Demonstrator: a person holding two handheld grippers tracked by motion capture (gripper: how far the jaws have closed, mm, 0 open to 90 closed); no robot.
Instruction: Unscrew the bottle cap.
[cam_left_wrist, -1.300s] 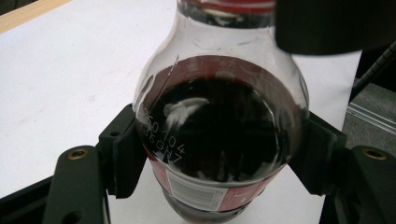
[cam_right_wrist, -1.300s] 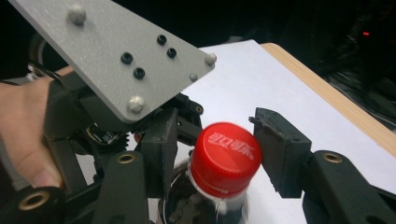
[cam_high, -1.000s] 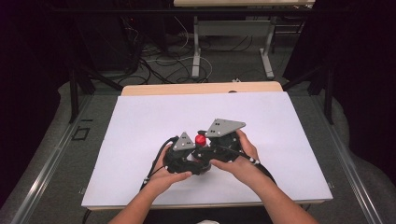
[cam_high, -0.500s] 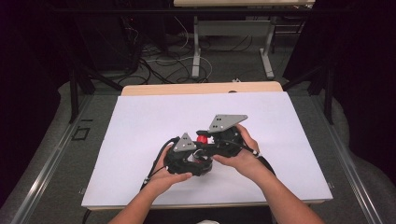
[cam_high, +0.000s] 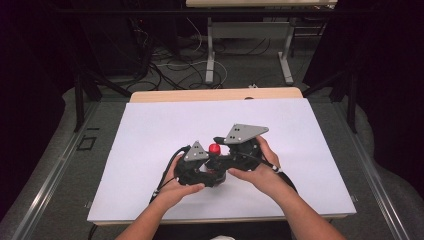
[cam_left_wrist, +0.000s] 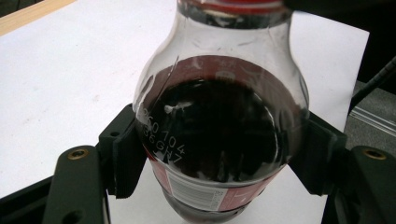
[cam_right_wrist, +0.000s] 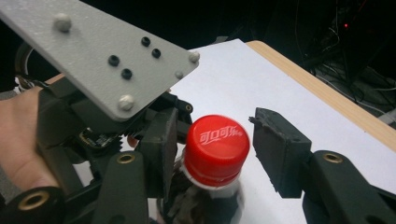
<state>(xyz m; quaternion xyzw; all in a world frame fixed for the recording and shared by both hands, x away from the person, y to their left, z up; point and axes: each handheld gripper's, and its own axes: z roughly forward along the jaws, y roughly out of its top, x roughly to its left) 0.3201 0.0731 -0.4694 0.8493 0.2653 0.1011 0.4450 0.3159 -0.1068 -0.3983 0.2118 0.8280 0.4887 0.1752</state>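
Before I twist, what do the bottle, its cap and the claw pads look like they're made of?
Bottle: clear plastic by the look, glossy, with highlights, a printed code and dark liquid showing through. Cap: red plastic, smooth top with white print; the edge is blurred. Pads on the right claw: black, matte, rough-edged, probably rubber or printed plastic. The left claw has similar dull black pads against the bottle.

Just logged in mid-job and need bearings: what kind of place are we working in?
Probably a lab or data-recording workspace, not a home. A white-topped table stands amid dark curtains, loose cables run across the floor behind it, and the left gripper clamps a cola bottle.
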